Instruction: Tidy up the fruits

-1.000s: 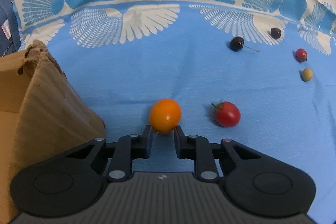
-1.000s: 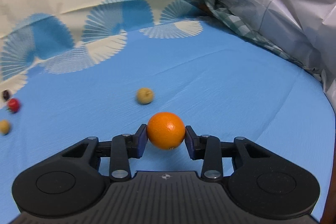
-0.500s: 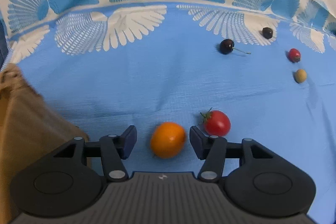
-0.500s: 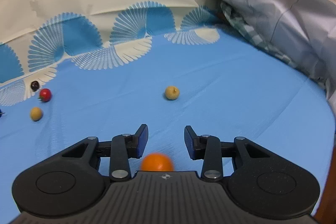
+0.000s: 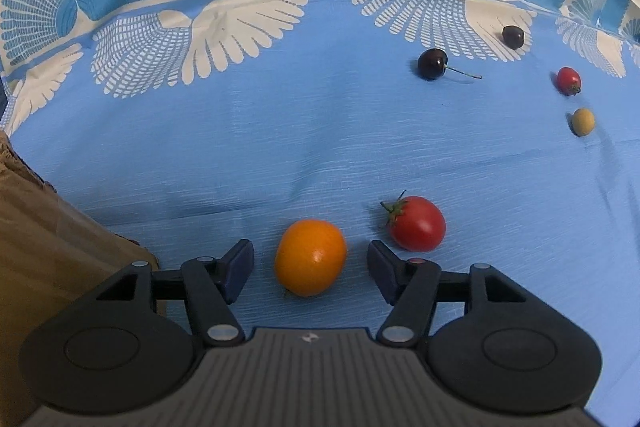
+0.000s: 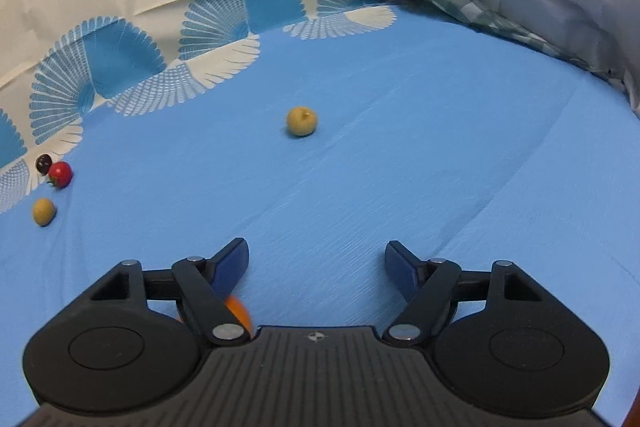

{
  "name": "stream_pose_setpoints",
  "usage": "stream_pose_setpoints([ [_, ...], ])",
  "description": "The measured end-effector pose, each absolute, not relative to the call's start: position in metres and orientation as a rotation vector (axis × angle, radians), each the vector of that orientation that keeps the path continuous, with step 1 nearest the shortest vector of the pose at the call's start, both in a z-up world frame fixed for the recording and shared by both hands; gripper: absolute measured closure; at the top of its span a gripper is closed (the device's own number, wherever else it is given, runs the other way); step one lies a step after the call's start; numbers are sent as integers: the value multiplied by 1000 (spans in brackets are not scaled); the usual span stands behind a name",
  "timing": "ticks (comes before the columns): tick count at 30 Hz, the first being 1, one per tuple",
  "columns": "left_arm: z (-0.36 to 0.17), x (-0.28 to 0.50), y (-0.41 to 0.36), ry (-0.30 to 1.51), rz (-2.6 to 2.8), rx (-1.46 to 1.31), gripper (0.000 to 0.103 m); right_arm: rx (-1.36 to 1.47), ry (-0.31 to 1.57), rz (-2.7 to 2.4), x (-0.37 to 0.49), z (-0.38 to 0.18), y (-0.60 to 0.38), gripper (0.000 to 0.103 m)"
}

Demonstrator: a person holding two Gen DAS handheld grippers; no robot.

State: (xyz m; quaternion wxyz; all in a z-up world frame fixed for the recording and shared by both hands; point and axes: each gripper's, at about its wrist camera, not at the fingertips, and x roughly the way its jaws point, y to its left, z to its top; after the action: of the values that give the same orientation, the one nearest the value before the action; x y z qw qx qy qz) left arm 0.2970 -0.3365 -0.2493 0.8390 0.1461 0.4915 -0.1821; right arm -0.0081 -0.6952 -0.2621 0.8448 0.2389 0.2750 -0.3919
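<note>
Left wrist view, left to right: cardboard box [image 5: 48, 251] at far left of left gripper [image 5: 310, 269], its inside hidden, so nothing countable as sorted. Left gripper jaws just been opening, now spread wide, pads clear of the orange kumquat-like fruit [image 5: 310, 257] sitting loose on the blue cloth [image 5: 280, 147] between them. Red cherry tomato [image 5: 418, 229] just beyond the right fingertip. Farther ahead-right: stemmed dark cherry [image 5: 431, 63], second dark cherry [image 5: 513, 37], small red tomato [image 5: 569, 80], tan round fruit [image 5: 582, 121], all well apart from the gripper.

Right wrist view: same small cluster far left. Right gripper [image 6: 316, 267] jaws also just been opening, wide, nothing between them; small orange [image 6: 239, 311] half-hidden under the left finger linkage, on the cloth. Tan longan-like fruit [image 6: 302, 121] straight ahead, well apart.

Judgement: early-to-mid stage. Two orange fruits apparently set down near each other; cherries, tomatoes, tan fruits not yet grouped.
</note>
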Motion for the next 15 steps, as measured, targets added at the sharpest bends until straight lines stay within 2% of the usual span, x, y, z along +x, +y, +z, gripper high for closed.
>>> stream_pose_setpoints([
  [1,-249,298,-335,1046,-388,296,40,541,567,-794,-8,-261,-694,26],
  [4,-247,300,-335,1052,-410,268,63,578,573,-727,-4,-262,-685,21],
  [8,-247,292,-341,1028,-434,315,63,386,653,-703,10,-267,-656,20],
  [15,-247,296,-337,1044,-429,281,61,376,647,-684,8,-266,-645,21],
])
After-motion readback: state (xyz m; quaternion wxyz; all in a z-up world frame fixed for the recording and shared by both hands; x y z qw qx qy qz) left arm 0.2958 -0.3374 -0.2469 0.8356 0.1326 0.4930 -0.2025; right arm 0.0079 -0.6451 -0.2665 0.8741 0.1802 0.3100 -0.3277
